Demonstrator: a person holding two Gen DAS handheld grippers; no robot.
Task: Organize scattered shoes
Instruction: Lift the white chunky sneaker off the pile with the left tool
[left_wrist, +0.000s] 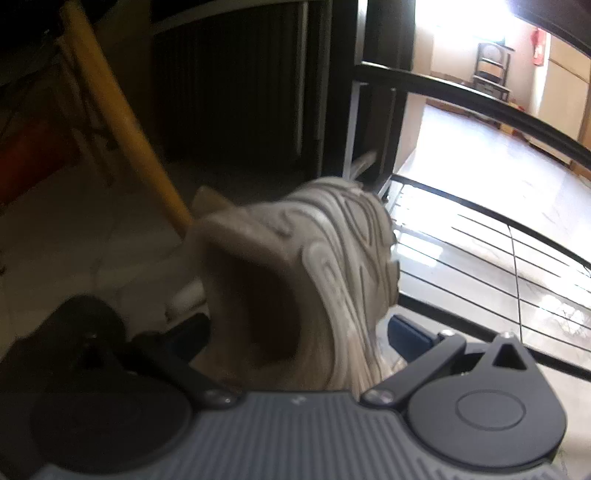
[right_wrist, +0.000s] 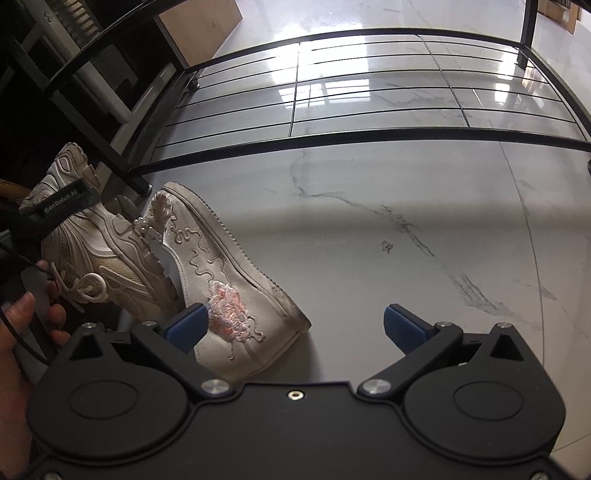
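Holding: a beige sneaker (left_wrist: 314, 280) is being gripped at its heel collar by the left gripper (left_wrist: 295, 339), its jaws pinching the shoe, with the opening facing the left wrist camera.
Left fingers: a blue pad (left_wrist: 410, 334) is showing to the right of the sneaker; the other finger is being hidden in shadow on the left.
Sneaker position: it is being held just beside the left end of a black wire shoe rack (left_wrist: 517, 258), toe pointing away from the camera; the picture is blurred.
Same sneaker, right view: the beige sneaker (right_wrist: 107, 254) is being seen at the left edge, laces hanging loose, with the left gripper's black finger (right_wrist: 62, 205) lying across it.
Hand: a person's hand (right_wrist: 22, 332) is being seen at the lower left edge.
Right gripper: the right gripper (right_wrist: 295, 325) is being held low over the floor with its jaws spread wide, nothing between them.
Second shoe: a white embroidered shoe (right_wrist: 229, 280) is lying tilted on its side on the marble floor (right_wrist: 406, 240), touching the beige sneaker, its pink stitched patch just beside the right gripper's left blue pad (right_wrist: 188, 325).
Rack: the wire shelf (right_wrist: 369, 99) is being shown bare, beyond both shoes.
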